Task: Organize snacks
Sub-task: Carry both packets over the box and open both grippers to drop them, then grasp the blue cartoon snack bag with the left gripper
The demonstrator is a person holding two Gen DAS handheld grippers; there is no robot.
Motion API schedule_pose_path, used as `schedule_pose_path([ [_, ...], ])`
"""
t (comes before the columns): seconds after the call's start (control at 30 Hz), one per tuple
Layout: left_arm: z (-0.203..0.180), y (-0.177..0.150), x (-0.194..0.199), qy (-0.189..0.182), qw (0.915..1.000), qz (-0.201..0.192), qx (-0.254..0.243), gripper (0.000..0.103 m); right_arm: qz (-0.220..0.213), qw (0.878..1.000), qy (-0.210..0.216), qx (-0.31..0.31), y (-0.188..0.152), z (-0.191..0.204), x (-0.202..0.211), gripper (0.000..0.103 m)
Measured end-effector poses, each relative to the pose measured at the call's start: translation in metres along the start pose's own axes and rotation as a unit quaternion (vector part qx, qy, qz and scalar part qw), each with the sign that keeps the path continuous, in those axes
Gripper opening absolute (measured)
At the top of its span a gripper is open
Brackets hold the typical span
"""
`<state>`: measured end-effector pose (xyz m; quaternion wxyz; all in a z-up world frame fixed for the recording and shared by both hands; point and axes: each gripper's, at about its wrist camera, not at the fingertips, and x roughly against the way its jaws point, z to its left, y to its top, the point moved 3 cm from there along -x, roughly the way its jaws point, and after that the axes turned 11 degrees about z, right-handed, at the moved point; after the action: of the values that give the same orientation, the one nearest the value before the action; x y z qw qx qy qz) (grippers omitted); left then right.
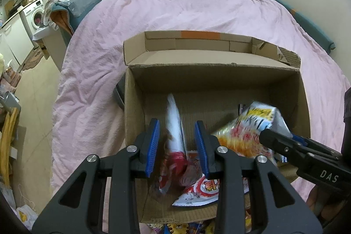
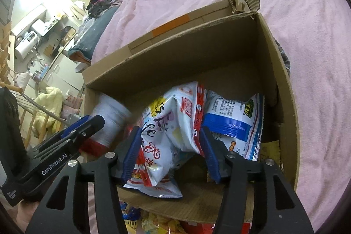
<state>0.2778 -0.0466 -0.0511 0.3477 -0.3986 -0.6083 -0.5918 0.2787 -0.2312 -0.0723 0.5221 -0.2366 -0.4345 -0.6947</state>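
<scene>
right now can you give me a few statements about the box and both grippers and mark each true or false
1. The cardboard box sits on a pink blanket. True.
2. The box holds no snacks. False: several snack bags lie inside, such as the blue and white bag.
3. The left gripper is shut tight on a bag. False: its jaws stand apart around a white and red bag.
4. The right gripper has a white snack bag between its jaws. True.
</scene>
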Motion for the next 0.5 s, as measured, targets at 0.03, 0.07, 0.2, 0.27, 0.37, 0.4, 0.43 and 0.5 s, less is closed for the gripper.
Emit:
schedule_pose_path([
  [0.03, 0.0, 0.0, 0.001, 0.0, 1.0, -0.001, 0.0, 0.03, -0.002, 1.0, 0.001, 0.0, 0.0, 0.0, 0.001, 0.061],
  [0.07, 0.0, 0.001, 0.001, -0.001, 1.0, -0.003, 0.0, 0.034, -0.006, 1.0, 0.002, 0.0, 0.0, 0.0, 0.003, 0.063],
  [0.2, 0.001, 0.001, 0.007, 0.005, 0.9999, -0.015, 0.003, 0.052, -0.019, 1.0, 0.01, -0.001, 0.001, 0.0, 0.01, 0.065],
  [0.27, 0.002, 0.002, 0.009, 0.005, 0.9998, -0.018, 0.004, 0.064, -0.025, 1.0, 0.012, -0.003, 0.001, 0.0, 0.013, 0.073],
  [0.37, 0.004, 0.002, 0.012, 0.007, 0.9996, -0.025, 0.011, 0.081, -0.031, 0.999, 0.01, -0.002, 0.002, 0.0, 0.016, 0.084],
  [0.4, 0.005, 0.002, 0.012, 0.002, 0.9995, -0.026, 0.015, 0.082, -0.034, 0.999, 0.006, -0.001, 0.003, 0.001, 0.017, 0.087],
  [0.43, 0.006, 0.002, 0.013, -0.002, 0.9995, -0.027, 0.017, 0.083, -0.037, 0.999, 0.003, -0.001, 0.004, 0.001, 0.018, 0.092],
  [0.5, 0.008, 0.002, 0.013, -0.006, 0.9994, -0.024, 0.023, 0.083, -0.046, 0.999, -0.008, -0.001, 0.005, 0.001, 0.022, 0.097],
])
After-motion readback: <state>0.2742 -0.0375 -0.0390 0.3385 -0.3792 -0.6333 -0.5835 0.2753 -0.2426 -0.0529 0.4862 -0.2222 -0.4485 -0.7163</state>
